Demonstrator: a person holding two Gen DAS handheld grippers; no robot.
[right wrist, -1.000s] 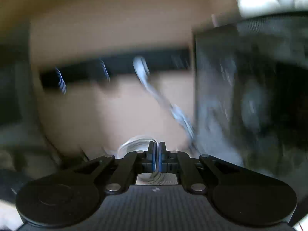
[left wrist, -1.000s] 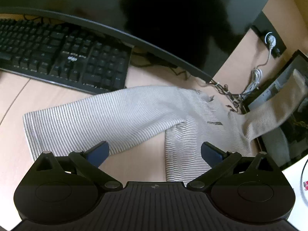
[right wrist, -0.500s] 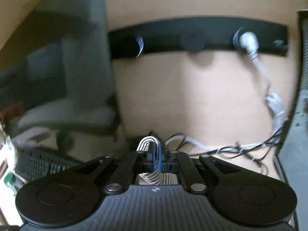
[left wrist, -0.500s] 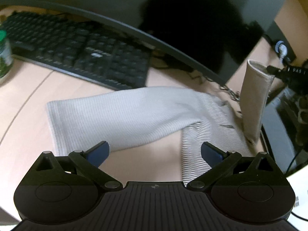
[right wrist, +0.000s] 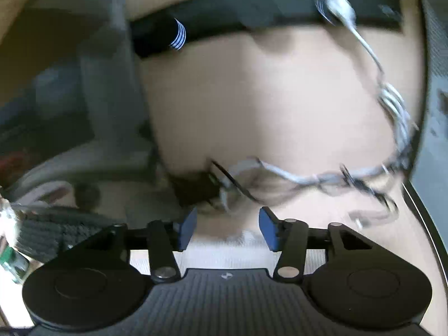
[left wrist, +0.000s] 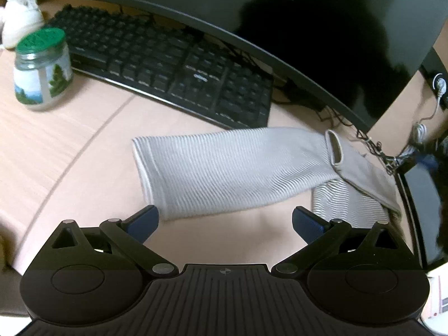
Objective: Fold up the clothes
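Released within the last half second, the right gripper now shows its blue fingers spread apart and empty, where they had been pinched on striped cloth; the left view has swung leftward to bring a jar into sight. Nearest the left gripper, whose fingers stand wide apart with nothing between them, the striped grey-and-white garment lies flat on the pale wooden desk, one sleeve stretched toward the left. Its other sleeve lies folded back over the body at the right, cuff open; the garment's right edge is cut off behind the finger linkage. Only a blurred sliver of pale cloth shows beneath the right gripper. Farther back sits a black keyboard under the edge of a dark curved monitor. To the left stands a glass jar with a green lid, contents whitish and hard to make out. Motion blur smears the right view: tangled cables and a black power strip are barely legible.
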